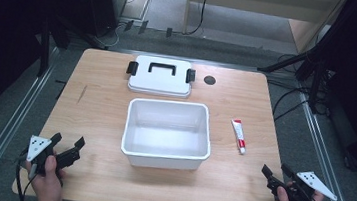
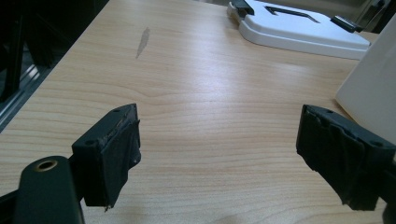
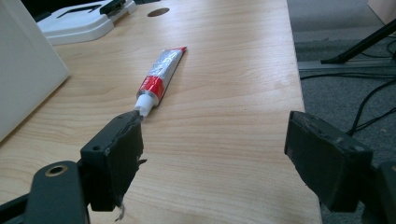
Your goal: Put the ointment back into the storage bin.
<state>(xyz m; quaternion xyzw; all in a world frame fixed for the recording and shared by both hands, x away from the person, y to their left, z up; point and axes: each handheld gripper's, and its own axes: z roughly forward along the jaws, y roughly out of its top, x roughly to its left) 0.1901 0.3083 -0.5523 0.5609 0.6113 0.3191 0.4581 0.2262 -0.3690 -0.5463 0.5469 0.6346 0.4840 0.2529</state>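
A white open box [image 1: 167, 132] stands in the middle of the wooden table [image 1: 99, 117], with nothing inside it. Its white lid [image 1: 161, 75], with a black handle and black clips, lies flat behind it. A small red and silver tube [image 1: 238, 135] with a white cap lies to the right of the box; in the right gripper view the tube [image 3: 161, 74] lies ahead of the left jaw. My left gripper [image 1: 68, 144] rests open near the table's front left corner. My right gripper [image 1: 275, 170] is open at the front right, holding nothing.
A dark round hole [image 1: 210, 80] sits in the tabletop right of the lid. A grey scuff mark [image 2: 143, 41] lies on the left of the table. Cables and stand legs [image 1: 291, 62] lie on the floor beyond the right edge.
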